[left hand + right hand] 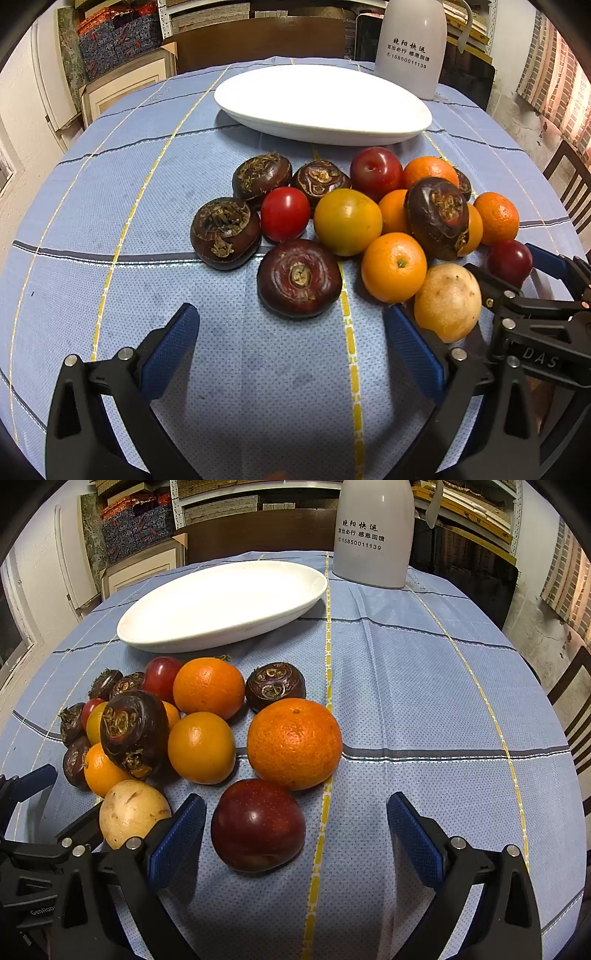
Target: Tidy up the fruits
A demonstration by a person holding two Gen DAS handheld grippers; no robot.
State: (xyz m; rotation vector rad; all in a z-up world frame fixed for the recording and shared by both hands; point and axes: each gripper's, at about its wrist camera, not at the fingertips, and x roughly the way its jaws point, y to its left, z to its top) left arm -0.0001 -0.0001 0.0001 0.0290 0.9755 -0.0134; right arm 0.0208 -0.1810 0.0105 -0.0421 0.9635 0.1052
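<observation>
Above near edge of table (110,184), left gripper (291,350) held wide apart, nothing clamped, tilted down toward dark water chestnut (299,277). Right gripper (295,834) likewise spread, dark red plum (258,825) just ahead between fingers, untouched. Fruit pile (369,221) heaped mid-table, unsorted. White dish (321,103) placed far, empty, presumably as destination.
</observation>
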